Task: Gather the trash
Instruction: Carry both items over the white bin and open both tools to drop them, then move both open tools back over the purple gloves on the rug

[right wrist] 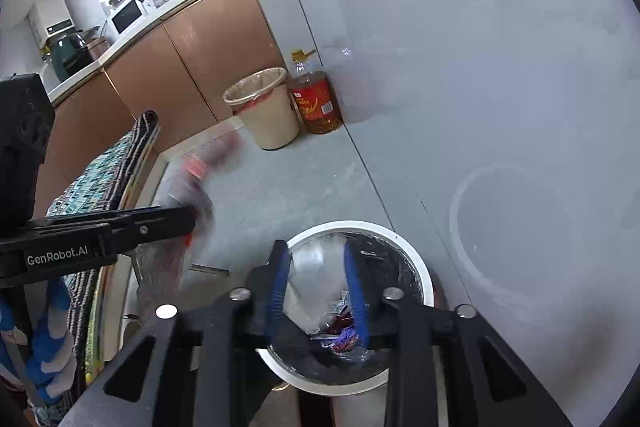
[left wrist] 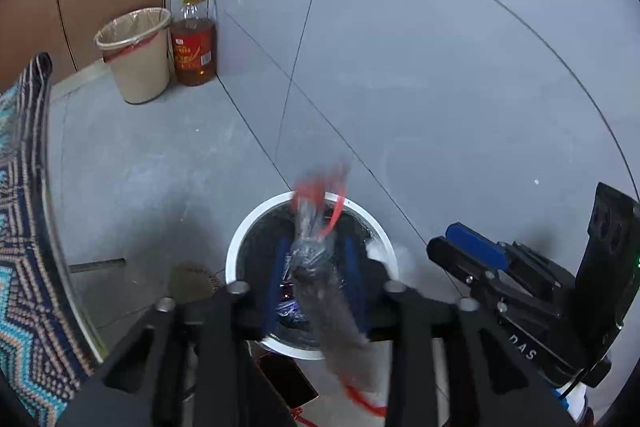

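A white-rimmed bin (left wrist: 236, 247) with a dark liner stands on the grey floor; it also shows in the right wrist view (right wrist: 416, 259) with wrappers inside. My left gripper (left wrist: 316, 251) hangs over the bin with its jaws apart. A blurred grey plastic bag with red ties (left wrist: 316, 259) lies between the blue pads; whether they touch it I cannot tell. The same bag (right wrist: 192, 203) shows blurred by the left gripper's tip. My right gripper (right wrist: 318, 259) is open and empty above the bin and shows in the left wrist view (left wrist: 460, 247).
A beige bin with a clear liner (left wrist: 136, 55) and an oil bottle (left wrist: 194, 47) stand by the brown cabinets (right wrist: 192, 67). A patterned cloth (left wrist: 24, 227) hangs at the left. A kitchen counter with appliances (right wrist: 120, 15) is behind.
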The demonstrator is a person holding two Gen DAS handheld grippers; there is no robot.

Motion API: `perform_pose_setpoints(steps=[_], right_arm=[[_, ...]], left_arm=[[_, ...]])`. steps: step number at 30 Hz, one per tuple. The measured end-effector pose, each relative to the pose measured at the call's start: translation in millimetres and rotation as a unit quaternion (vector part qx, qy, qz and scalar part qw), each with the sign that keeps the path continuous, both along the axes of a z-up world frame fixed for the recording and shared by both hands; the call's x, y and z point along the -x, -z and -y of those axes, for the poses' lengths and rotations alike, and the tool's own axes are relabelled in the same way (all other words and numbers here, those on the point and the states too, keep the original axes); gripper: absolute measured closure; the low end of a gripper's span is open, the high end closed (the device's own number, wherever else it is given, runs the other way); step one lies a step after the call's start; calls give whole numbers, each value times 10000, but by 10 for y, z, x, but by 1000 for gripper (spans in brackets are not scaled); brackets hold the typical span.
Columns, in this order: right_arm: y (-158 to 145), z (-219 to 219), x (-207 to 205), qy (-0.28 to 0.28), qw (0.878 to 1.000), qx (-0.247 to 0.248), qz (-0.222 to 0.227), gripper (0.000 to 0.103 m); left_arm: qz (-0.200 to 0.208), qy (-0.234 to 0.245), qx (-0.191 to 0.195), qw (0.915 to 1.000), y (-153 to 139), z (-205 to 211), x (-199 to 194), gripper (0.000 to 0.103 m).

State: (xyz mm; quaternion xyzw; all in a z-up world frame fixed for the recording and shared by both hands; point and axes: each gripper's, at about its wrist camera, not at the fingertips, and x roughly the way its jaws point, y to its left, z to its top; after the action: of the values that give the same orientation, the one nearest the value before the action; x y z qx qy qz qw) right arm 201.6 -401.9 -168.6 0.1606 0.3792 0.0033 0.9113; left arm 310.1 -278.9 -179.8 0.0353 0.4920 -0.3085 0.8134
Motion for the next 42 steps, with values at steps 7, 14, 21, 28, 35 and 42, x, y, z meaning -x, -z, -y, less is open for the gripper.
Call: perform_pose_setpoints(steps=[7,14,21,28,35,42], right_arm=[[3,25,52,9,10000,-18,-41,69],[-108,-95,170,-50,10000,-7,50,68],[-404,-305,342,-141,9993,79,332,61],[-804,-634,519,-333,9966,203,732,59],[-1192,-1107,634,-717,9901,342,1161,57],[-1477,-1600,739,-1111,9818,450,1470,56]], left_arm=[[-118,-11,124,9999,17,-110,1,64],[96,-124,241,9996,-199,-375,178,64],[589,-337,317,9972,-569,-764,525,64],[1113,-720,480,9900,-960,-1344,917,53],[1552,-1128,602,9796,-1287,-2012,1271,53],[2000,-1673,543,9639,-1518,-2726,1686,52]])
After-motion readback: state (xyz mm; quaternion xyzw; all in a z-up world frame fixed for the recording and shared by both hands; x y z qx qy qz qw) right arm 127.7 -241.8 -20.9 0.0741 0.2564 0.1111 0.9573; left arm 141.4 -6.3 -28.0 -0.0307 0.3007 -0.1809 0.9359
